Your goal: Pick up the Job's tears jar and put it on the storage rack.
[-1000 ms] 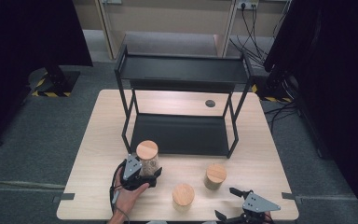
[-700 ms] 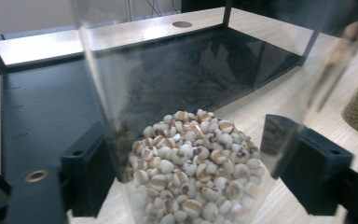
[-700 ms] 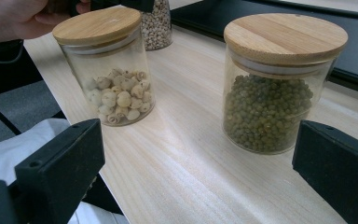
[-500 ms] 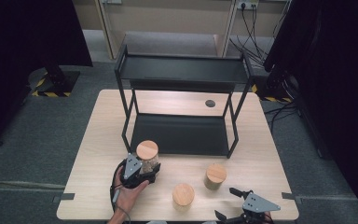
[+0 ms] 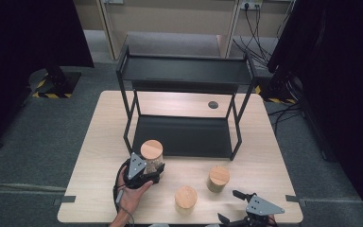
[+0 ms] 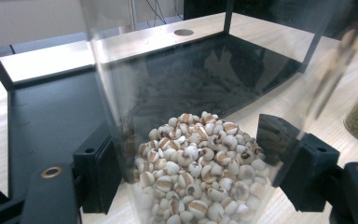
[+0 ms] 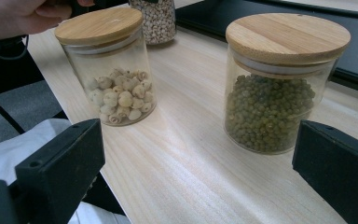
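Note:
A tall glass jar of white grains with a wooden lid stands on the table in front of the black rack. My left gripper is shut on its lower part. In the left gripper view both black pads press the glass of the jar from either side of the left gripper. My right gripper waits open near the table's front edge. In the right gripper view the right gripper faces a jar of pale seeds and a jar of green beans, with its jaws wide apart.
The pale seed jar and the green bean jar stand at the front of the wooden table. The two-tier rack has a bare lower shelf just behind the held jar. A round hole sits in the tabletop behind the rack.
My left gripper has settled a little closer around the tall jar. The other two jars and the right gripper stand as before.

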